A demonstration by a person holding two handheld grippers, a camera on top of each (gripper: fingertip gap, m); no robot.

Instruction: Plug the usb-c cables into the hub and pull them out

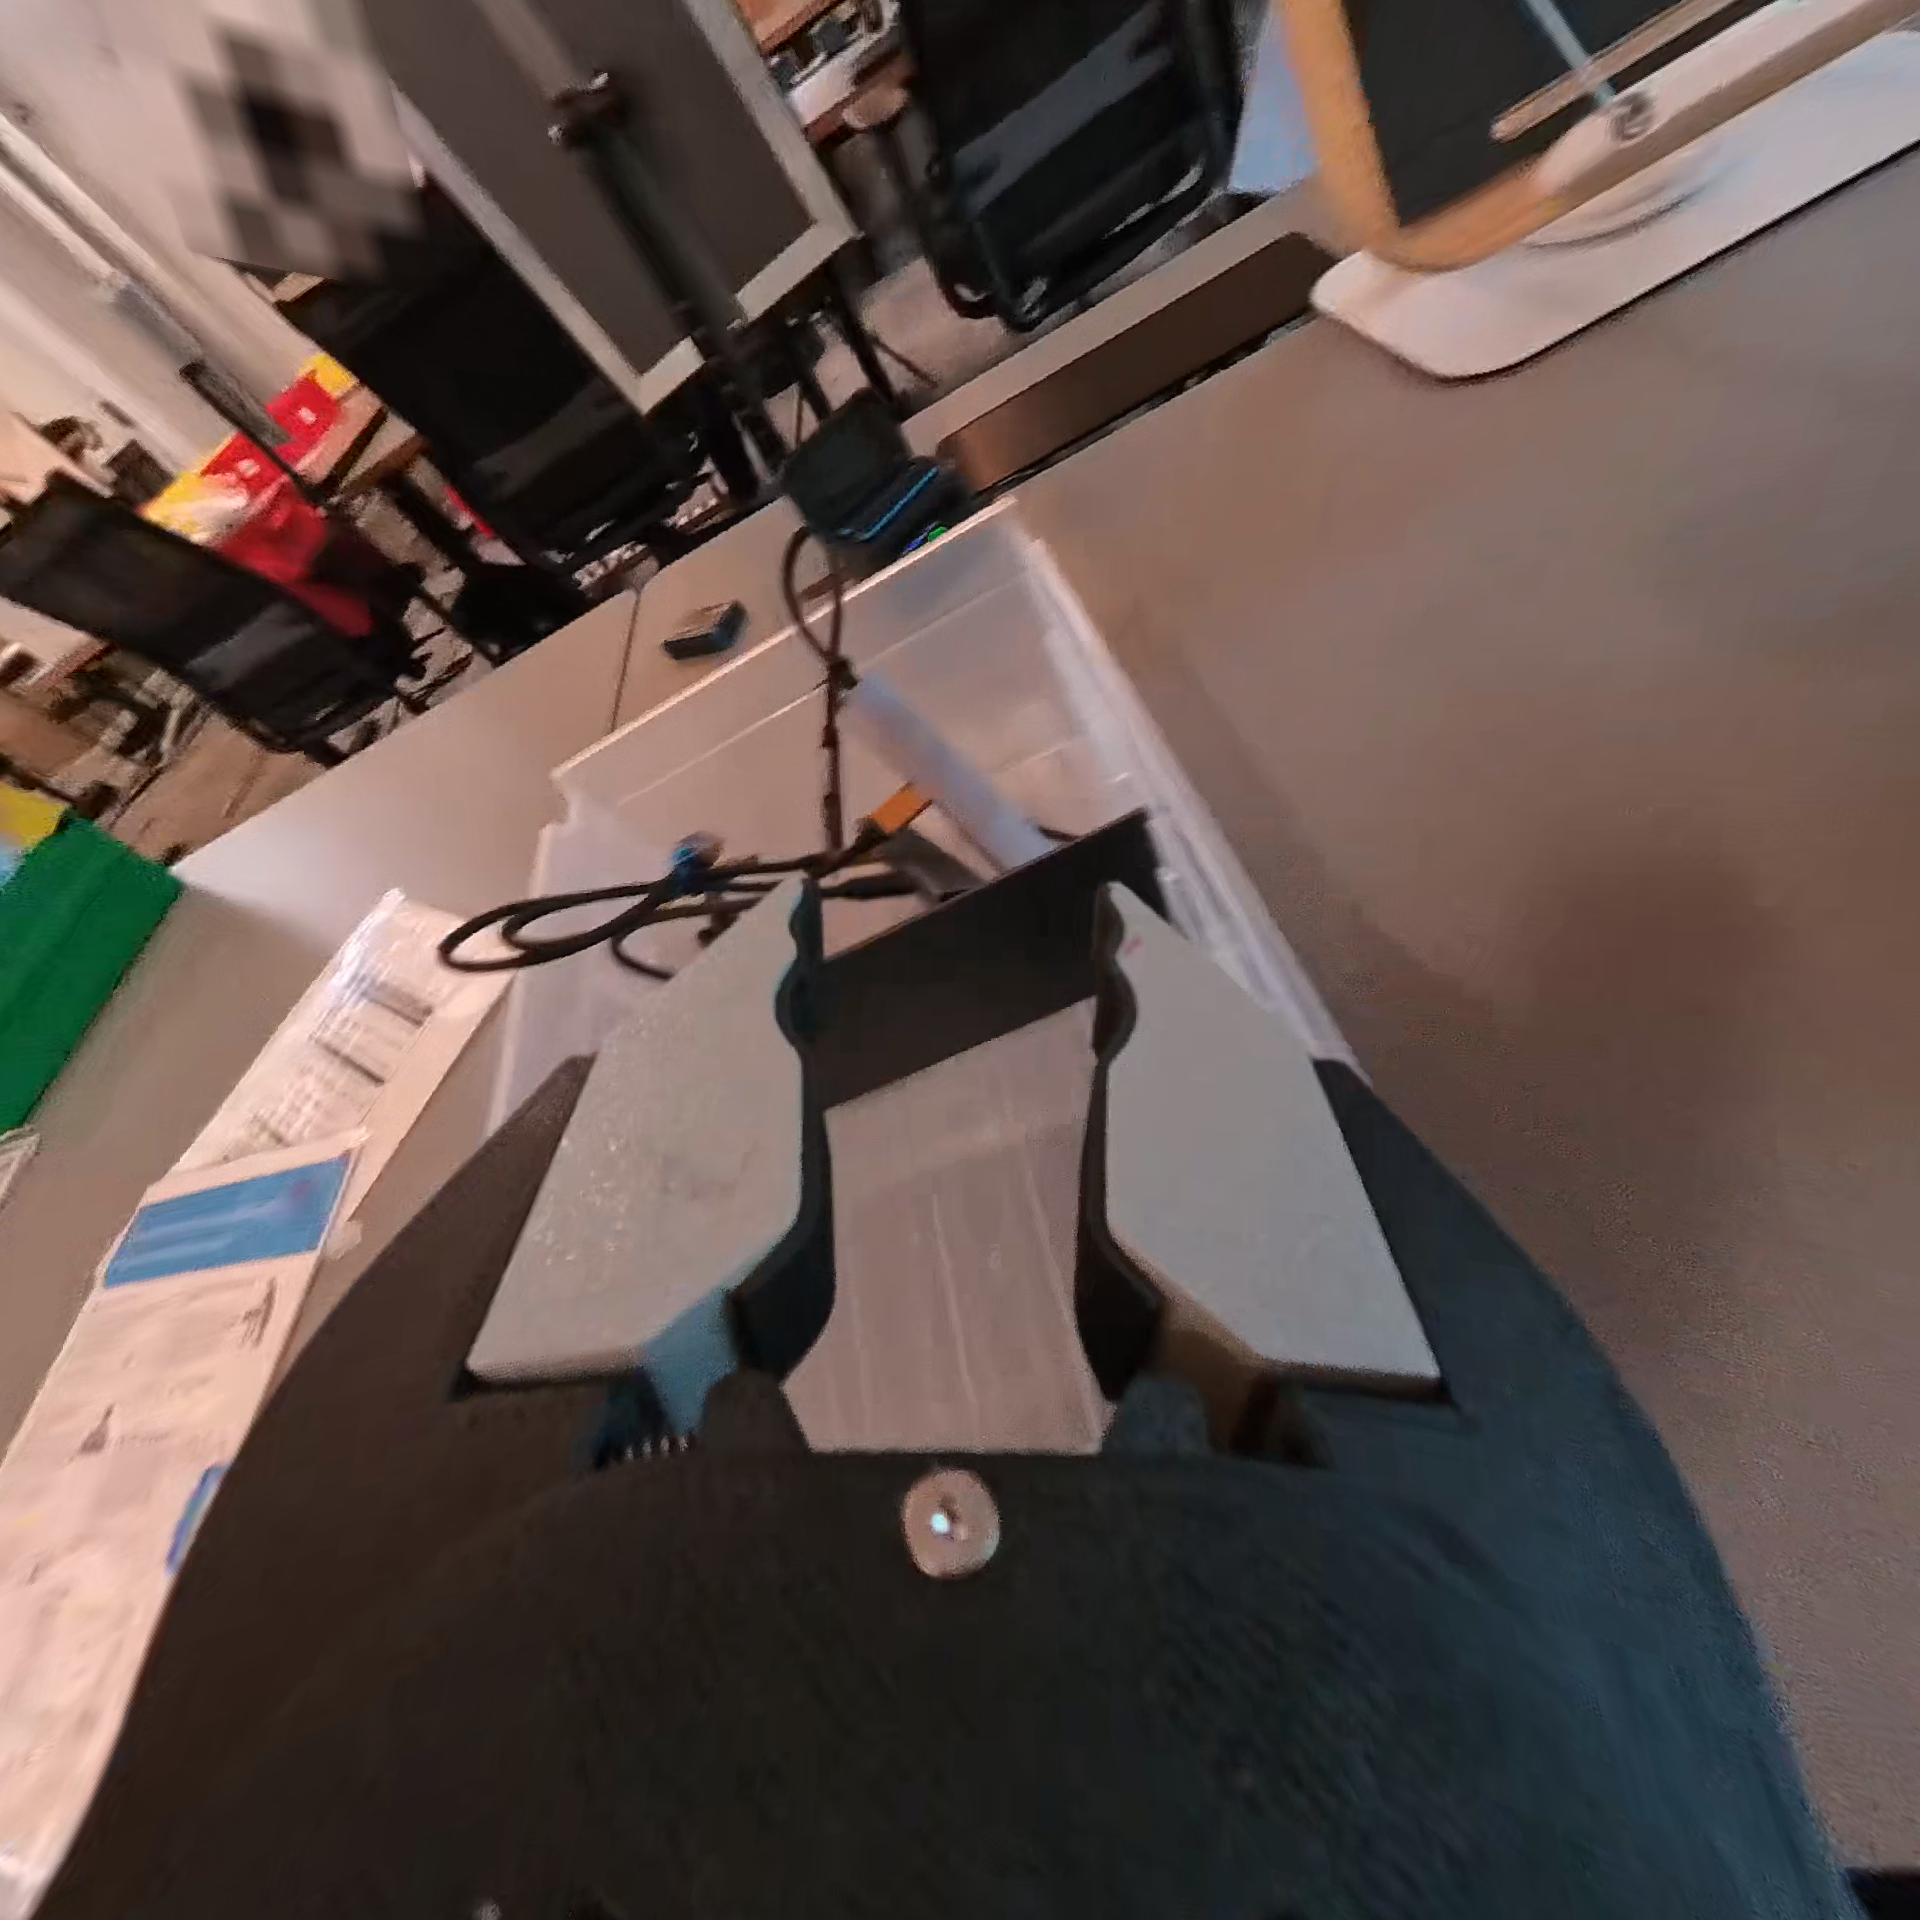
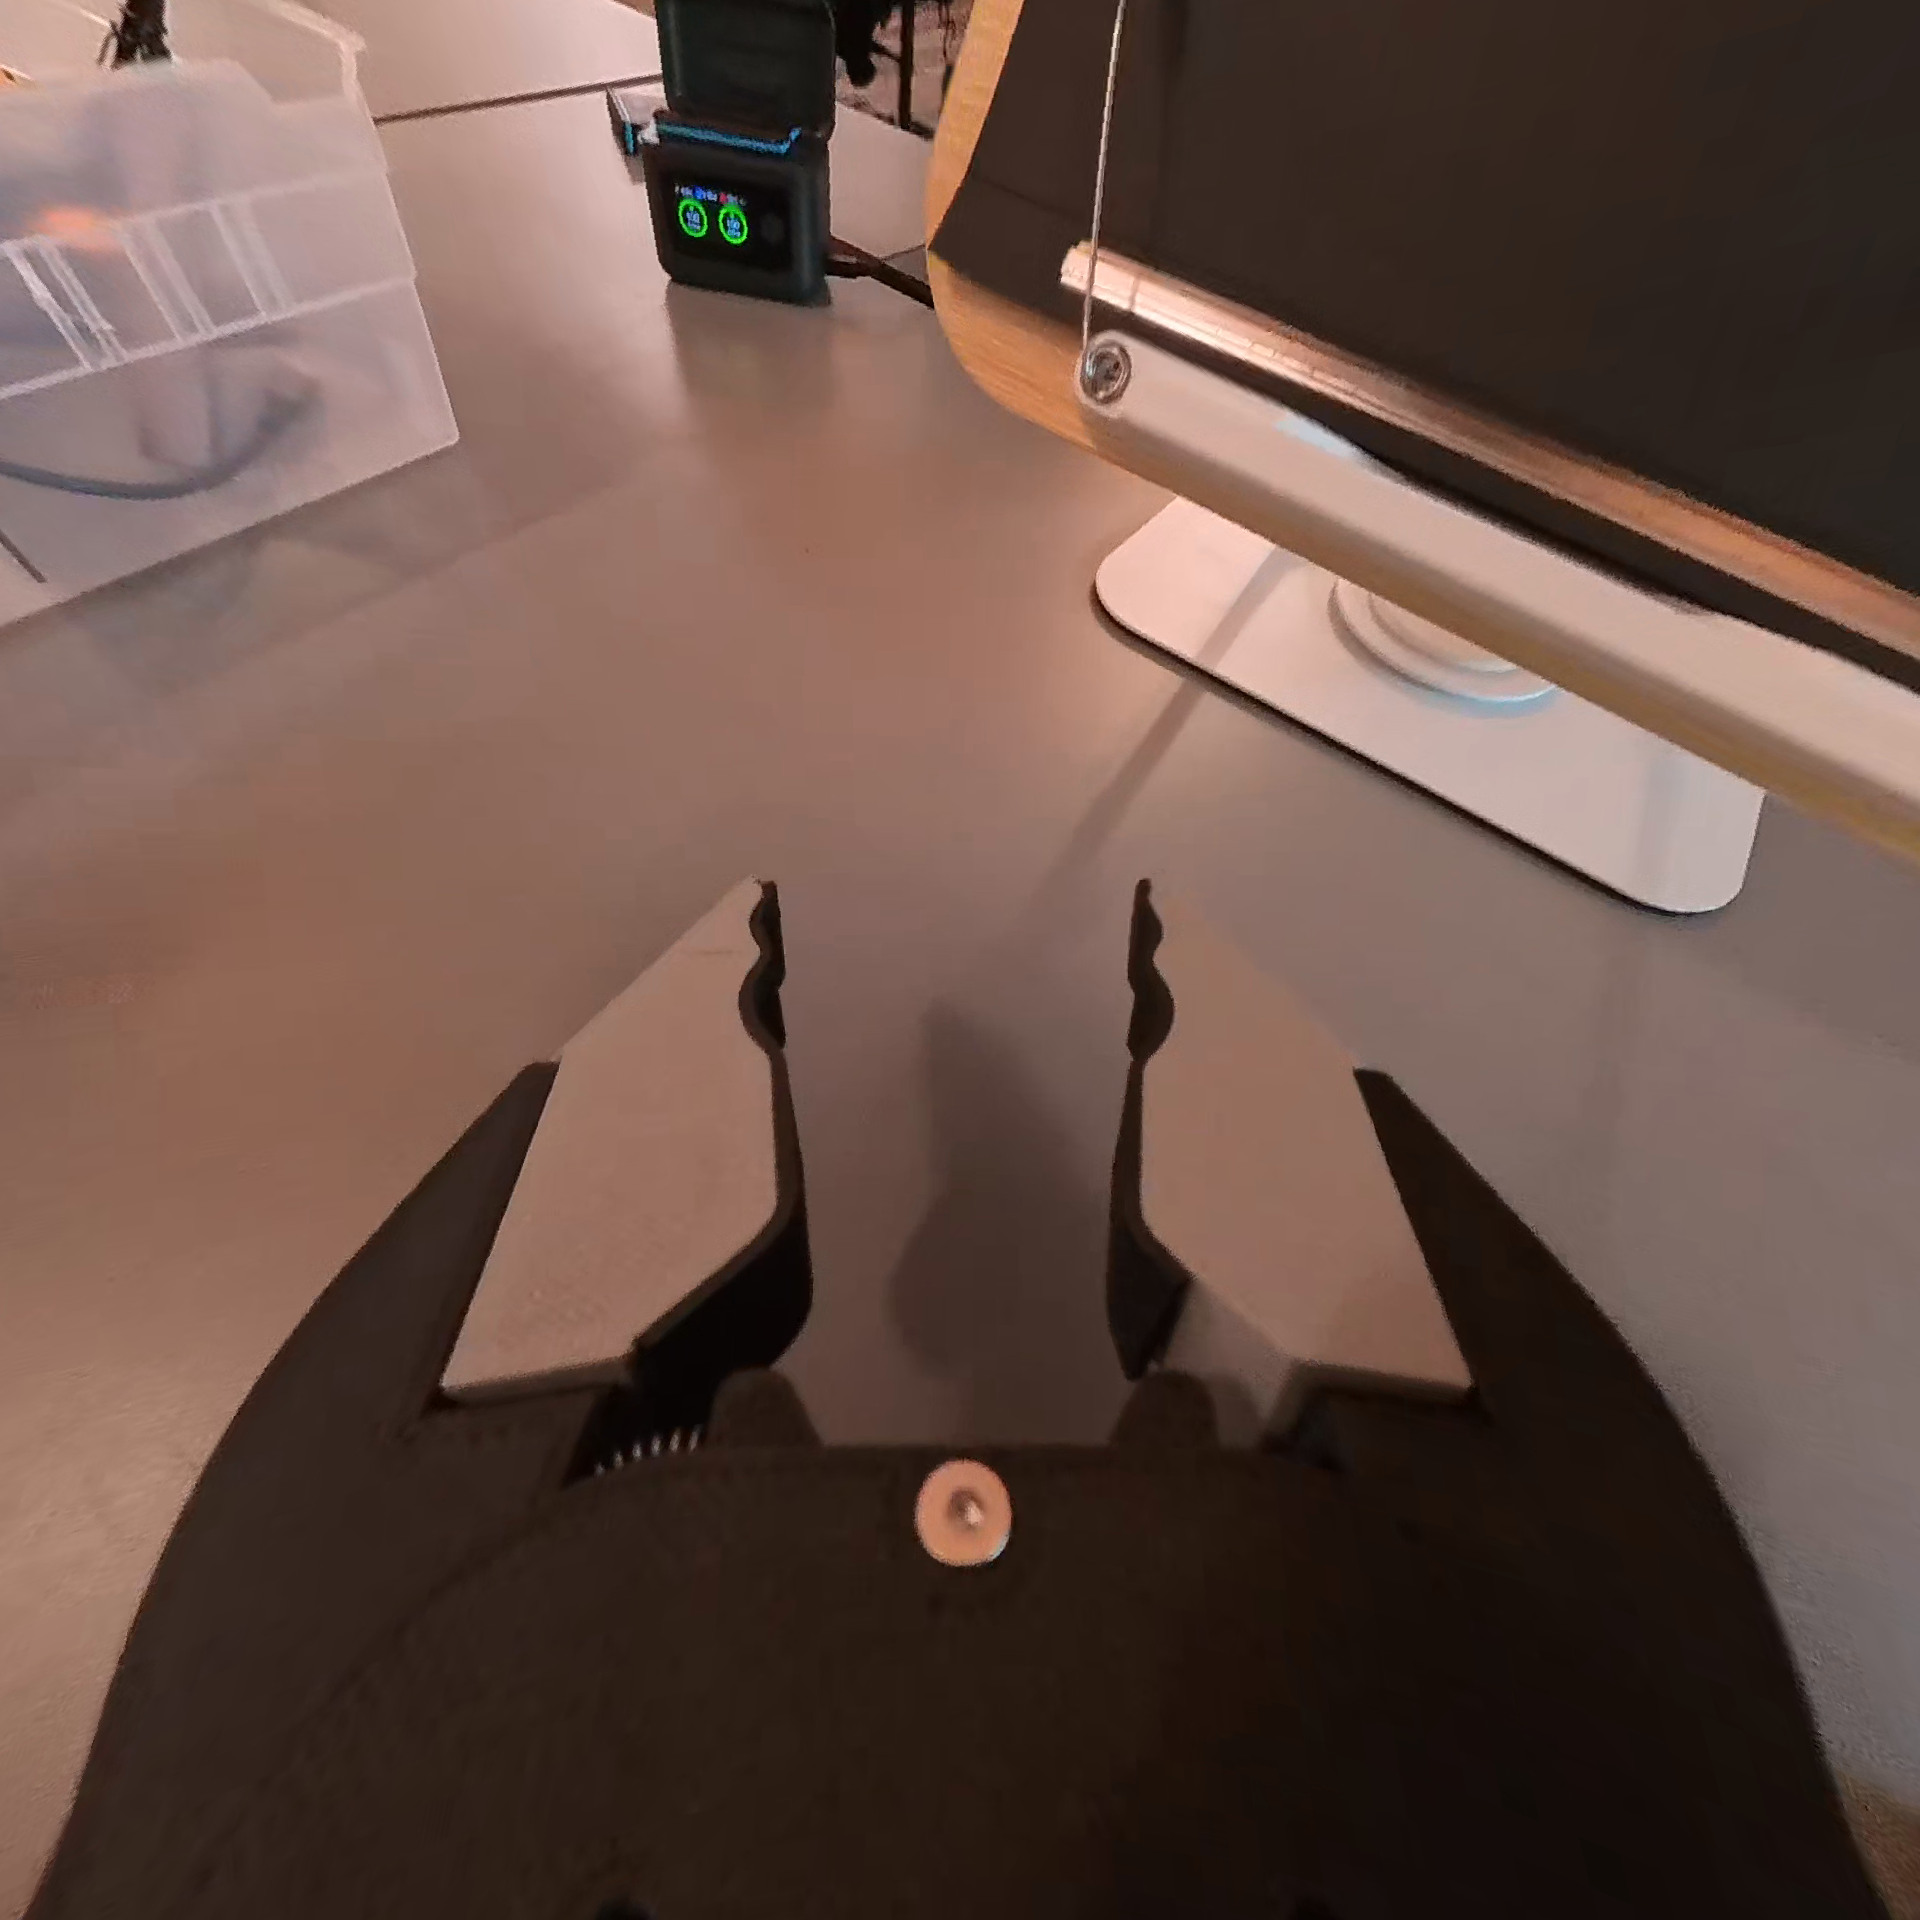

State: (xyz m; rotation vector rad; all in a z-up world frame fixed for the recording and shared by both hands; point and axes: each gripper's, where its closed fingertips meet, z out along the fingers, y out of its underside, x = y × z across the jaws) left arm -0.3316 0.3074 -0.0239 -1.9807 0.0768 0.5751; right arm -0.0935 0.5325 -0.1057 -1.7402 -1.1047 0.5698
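Observation:
The hub (image 2: 738,223) is a small dark block with a lit screen and a blue top edge, standing at the far side of the grey table; it also shows in the left wrist view (image 1: 862,478). Black cables (image 1: 582,925) lie coiled in a clear plastic box (image 1: 997,644), and one cable (image 1: 821,644) runs up toward the hub. My left gripper (image 1: 954,904) is open and hovers over the near end of the box, with a flat black piece (image 1: 966,987) lying just beyond its fingertips. My right gripper (image 2: 954,894) is open and empty above bare table, well short of the hub.
A monitor (image 2: 1455,156) on a white stand (image 2: 1507,769) overhangs the table's right side. The clear box (image 2: 208,312) is at the left in the right wrist view. A white tube (image 1: 945,769) lies in the box. Printed sheets (image 1: 208,1299) lie left of it. Office chairs stand beyond the table.

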